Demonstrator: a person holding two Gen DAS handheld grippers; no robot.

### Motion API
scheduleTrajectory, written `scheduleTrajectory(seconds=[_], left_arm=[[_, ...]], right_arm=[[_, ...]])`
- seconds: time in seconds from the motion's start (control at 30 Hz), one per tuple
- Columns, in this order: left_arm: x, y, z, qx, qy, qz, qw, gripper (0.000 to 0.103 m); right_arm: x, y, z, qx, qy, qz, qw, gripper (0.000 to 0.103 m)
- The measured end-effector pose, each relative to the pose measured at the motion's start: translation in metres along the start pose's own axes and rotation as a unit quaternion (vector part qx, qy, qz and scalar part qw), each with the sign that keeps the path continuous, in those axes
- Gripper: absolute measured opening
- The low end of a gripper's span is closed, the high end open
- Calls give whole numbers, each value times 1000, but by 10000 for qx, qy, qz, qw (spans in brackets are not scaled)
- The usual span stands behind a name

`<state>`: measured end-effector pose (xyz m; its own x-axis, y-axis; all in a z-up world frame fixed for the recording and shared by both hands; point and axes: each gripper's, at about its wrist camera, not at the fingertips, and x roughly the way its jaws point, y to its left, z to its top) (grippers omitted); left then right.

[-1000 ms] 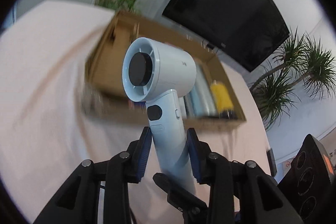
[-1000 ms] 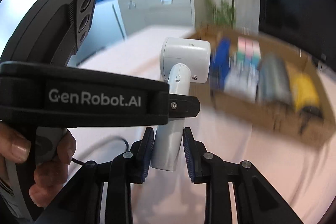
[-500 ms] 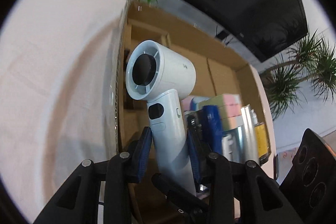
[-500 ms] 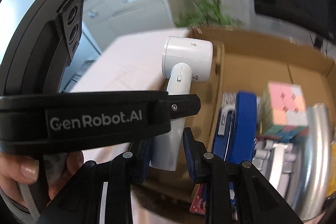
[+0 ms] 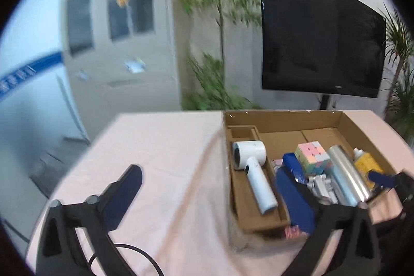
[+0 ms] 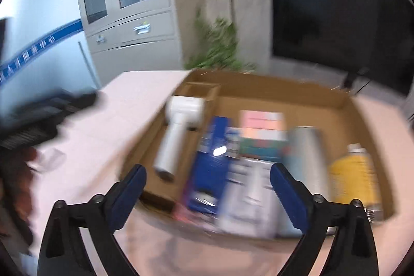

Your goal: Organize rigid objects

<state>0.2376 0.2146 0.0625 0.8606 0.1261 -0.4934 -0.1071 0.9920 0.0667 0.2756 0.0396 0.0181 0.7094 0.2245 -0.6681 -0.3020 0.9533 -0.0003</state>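
The white hair dryer (image 5: 254, 177) lies in the narrow left compartment of the cardboard box (image 5: 284, 115), head toward the far end. No gripper touches it. My left gripper (image 5: 209, 180) hangs above the pink tablecloth at the box's near left; its jaws are opening, with nothing held. The right wrist view is blurred; it shows the hair dryer (image 6: 178, 131) in the box (image 6: 271, 84). My right gripper (image 6: 208, 170) hovers over the box's near edge. Its jaws are opening too, and nothing is between the pads.
The box also holds a blue carton (image 5: 292, 162), a pastel cube (image 5: 311, 155), a silver cylinder (image 5: 346, 175) and a yellow bottle (image 5: 366, 162). The pink-clothed table (image 5: 160, 151) spreads left of the box. Behind stand a black screen (image 5: 320, 38), plants and a grey cabinet.
Both grippers were shut on the hair dryer's handle over the box. Now they have let it go, it lies in the left compartment, and both have drawn back with jaws wide.
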Motion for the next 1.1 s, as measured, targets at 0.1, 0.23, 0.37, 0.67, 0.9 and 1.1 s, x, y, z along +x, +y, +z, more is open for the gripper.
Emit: scheduleTrajectory(seconds=[0.1,0.23,0.37,0.67,0.9,1.1], left_arm=[[-27,-27,-30,-177,38,9,9998,102],[-38,-54,-54,-594,351,-344,9970,102],[-50,-80,-57,-575,404,-497,9963,102],[-70,-121,-44,-437,287,-545,9971,102],[-64,-132,-45,-440,450,-524,9966,102],[-52,-136,-48,-348,591,-529,9962,102]], right_arm=[[-23,-30,-25,215,66,-256,9994,98],[-59,-58,-54,364,19,-517,9980,98],[-100,-90,-79,447,-189,-655,9967,103],[-148,-134,-106,621,-289,-760,9948,103],[-153,-142,-112,648,-350,-697,9948,103],[-147,-140,-110,640,-326,-669,9952,103]])
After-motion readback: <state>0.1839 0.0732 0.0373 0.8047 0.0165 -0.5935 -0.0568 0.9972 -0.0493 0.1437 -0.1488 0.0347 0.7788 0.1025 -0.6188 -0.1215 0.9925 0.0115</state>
